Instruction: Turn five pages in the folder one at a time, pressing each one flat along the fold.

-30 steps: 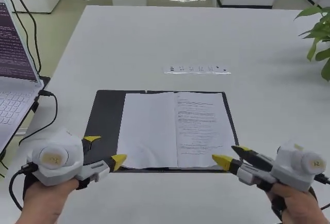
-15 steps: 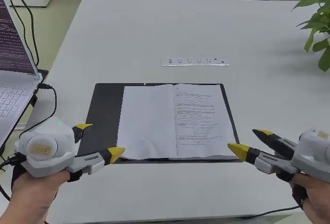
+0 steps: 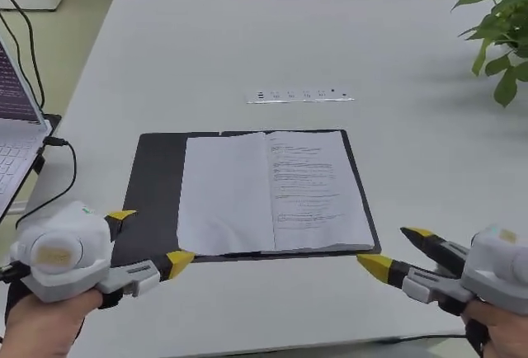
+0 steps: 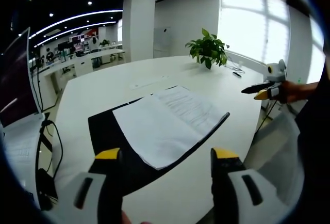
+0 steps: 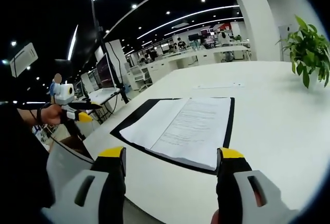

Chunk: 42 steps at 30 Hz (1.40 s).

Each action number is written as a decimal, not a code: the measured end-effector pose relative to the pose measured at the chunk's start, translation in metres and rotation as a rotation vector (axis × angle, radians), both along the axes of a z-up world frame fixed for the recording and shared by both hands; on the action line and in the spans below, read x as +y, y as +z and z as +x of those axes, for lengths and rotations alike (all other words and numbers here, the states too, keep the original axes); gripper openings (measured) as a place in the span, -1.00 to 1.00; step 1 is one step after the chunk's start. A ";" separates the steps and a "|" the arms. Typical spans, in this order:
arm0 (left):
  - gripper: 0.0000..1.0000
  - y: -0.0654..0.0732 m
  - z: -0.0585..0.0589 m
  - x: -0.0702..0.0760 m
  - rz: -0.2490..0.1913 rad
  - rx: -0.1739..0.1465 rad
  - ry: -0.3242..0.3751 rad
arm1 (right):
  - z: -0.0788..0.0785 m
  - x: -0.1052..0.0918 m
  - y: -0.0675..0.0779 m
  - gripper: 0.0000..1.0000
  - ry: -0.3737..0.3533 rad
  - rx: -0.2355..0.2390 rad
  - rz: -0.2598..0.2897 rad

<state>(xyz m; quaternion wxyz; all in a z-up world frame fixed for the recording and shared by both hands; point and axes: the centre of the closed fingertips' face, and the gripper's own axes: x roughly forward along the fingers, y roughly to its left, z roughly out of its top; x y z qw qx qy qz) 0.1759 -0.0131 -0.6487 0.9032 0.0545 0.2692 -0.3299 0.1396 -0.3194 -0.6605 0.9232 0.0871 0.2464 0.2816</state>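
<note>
A black folder (image 3: pixel 153 185) lies open on the white table, with a blank white page (image 3: pixel 224 193) on the left and a printed page (image 3: pixel 312 189) on the right. Both pages lie flat. My left gripper (image 3: pixel 150 237) is open near the folder's front left corner, above the table and not touching it. My right gripper (image 3: pixel 396 251) is open just off the front right corner. The folder (image 4: pixel 111 131) lies ahead of the left gripper (image 4: pixel 166 156) in its own view, and the folder (image 5: pixel 224 123) lies ahead of the right gripper (image 5: pixel 170 154).
A white power strip (image 3: pixel 299 95) lies on the table behind the folder. A laptop (image 3: pixel 12 127) with a cable (image 3: pixel 62 172) sits at the left edge. A potted plant (image 3: pixel 499 40) stands at the far right. The table's front edge is close to both hands.
The head camera has shifted, so the folder sits lower left in the picture. Both grippers have drawn back toward the table's front edge and outward, staying open. The pages have not moved.
</note>
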 end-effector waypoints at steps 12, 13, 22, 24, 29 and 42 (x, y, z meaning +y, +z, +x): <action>0.38 -0.004 0.000 -0.045 0.003 0.017 -0.097 | -0.009 -0.011 -0.003 0.49 -0.034 0.017 0.002; 0.38 -0.005 0.000 -0.048 0.004 0.019 -0.106 | -0.010 -0.011 -0.004 0.49 -0.034 0.019 0.002; 0.40 -0.007 -0.002 -0.068 0.009 0.030 -0.147 | -0.019 -0.017 -0.006 0.48 -0.056 0.036 0.024; 0.40 -0.007 -0.002 -0.070 0.016 0.031 -0.156 | -0.019 -0.018 -0.005 0.48 -0.057 0.035 0.027; 0.39 -0.007 -0.001 -0.079 0.014 0.031 -0.167 | -0.019 -0.019 -0.005 0.48 -0.054 0.033 0.024; 0.36 -0.011 0.006 -0.123 0.011 0.036 -0.212 | -0.021 -0.032 -0.010 0.49 -0.079 0.037 0.056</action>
